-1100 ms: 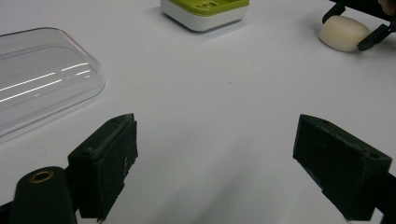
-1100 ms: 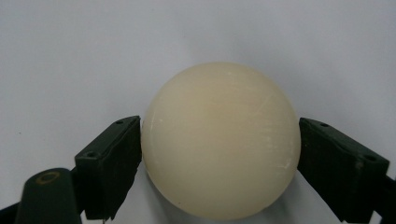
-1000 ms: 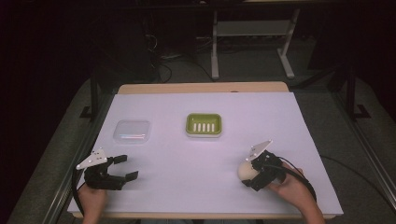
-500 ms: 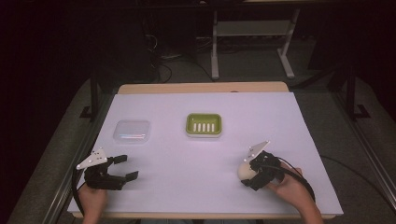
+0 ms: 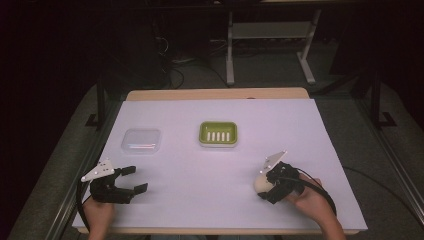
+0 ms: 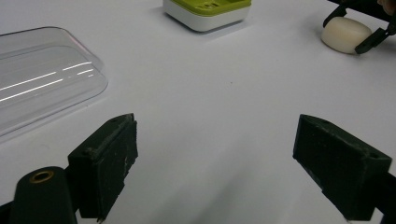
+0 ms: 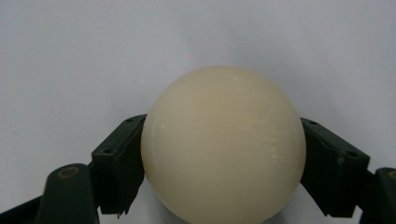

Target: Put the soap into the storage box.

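In the right gripper view the right gripper (image 7: 223,154) has its two black fingers (image 7: 119,163) pressed against either side of a cream-coloured soap bar (image 7: 223,144), whose rounded end bulges out between them. Earlier frames are at hand, and the jaws have just been closing, with the soap between them; now the pads sit flush on its sides, so the soap is grasped. From the high view the soap (image 5: 262,182) rests low on the table (image 5: 310,130), near the front right, and it looks to be touching the white surface, though the gripper body hides its underside. The person's right hand (image 5: 314,202) wraps the gripper from behind, and a black cable loops away from it toward the table's right edge.

The left gripper (image 6: 219,158) stands released: its fingers (image 6: 109,158) are spread wide over bare table with nothing between them. In the high view it sits at the front left (image 5: 129,181), held by the left hand (image 5: 98,212), well apart from the soap.

Farther back, a green soap dish (image 5: 218,134) with a slotted floor and a white base lies near the middle of the table. To its left, apart from it, lies a clear plastic lid (image 5: 142,140), flat on the surface.
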`<state>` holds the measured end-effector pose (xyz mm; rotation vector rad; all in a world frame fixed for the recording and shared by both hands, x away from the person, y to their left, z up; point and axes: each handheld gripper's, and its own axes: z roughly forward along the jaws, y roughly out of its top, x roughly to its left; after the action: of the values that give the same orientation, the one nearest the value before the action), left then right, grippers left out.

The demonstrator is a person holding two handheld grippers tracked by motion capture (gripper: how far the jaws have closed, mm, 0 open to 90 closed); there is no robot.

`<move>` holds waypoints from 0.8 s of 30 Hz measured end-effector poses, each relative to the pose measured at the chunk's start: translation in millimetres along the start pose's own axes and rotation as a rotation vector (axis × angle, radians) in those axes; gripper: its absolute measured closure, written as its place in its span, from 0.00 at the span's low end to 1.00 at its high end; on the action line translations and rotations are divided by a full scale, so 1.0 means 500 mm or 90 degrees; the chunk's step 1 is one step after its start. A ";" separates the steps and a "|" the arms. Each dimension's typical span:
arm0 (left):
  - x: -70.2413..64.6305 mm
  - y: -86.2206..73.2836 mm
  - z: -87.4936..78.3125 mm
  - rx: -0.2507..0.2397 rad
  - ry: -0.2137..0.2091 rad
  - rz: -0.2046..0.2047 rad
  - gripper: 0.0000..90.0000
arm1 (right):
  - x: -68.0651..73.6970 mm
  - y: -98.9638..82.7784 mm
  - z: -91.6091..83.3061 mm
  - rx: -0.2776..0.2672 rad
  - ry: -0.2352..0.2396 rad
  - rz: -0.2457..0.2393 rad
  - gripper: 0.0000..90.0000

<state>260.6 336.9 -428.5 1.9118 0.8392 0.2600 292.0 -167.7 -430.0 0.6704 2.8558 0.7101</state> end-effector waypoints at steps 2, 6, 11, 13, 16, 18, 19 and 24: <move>0.002 -0.001 -0.002 0.001 0.002 -0.002 0.15 | -0.001 0.005 -0.002 -0.002 -0.005 -0.001 0.25; 0.001 -0.002 -0.005 -0.008 0.001 -0.010 0.15 | -0.005 0.016 -0.008 -0.003 0.000 -0.002 0.25; 0.002 -0.002 -0.007 -0.009 0.001 -0.008 0.15 | -0.010 0.035 -0.009 -0.006 0.009 -0.005 0.25; 0.003 -0.002 -0.007 -0.011 0.002 -0.006 0.15 | -0.011 0.039 -0.008 -0.005 0.014 -0.006 0.25; 0.003 -0.003 -0.009 -0.015 0.003 -0.011 0.15 | -0.014 0.050 -0.003 -0.002 0.019 -0.006 0.25; 0.003 -0.003 -0.009 -0.018 0.002 -0.013 0.15 | -0.017 0.058 -0.002 -0.003 0.022 -0.010 0.25; 0.003 -0.003 -0.009 -0.018 0.002 -0.013 0.15 | -0.017 0.058 -0.002 -0.003 0.022 -0.010 0.25; 0.004 -0.004 -0.011 -0.017 0.004 -0.014 0.15 | -0.025 0.085 -0.002 -0.005 0.025 -0.026 0.25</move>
<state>258.3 342.7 -427.8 1.8764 0.8566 0.2617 319.8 -140.0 -408.7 0.6024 2.8921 0.7367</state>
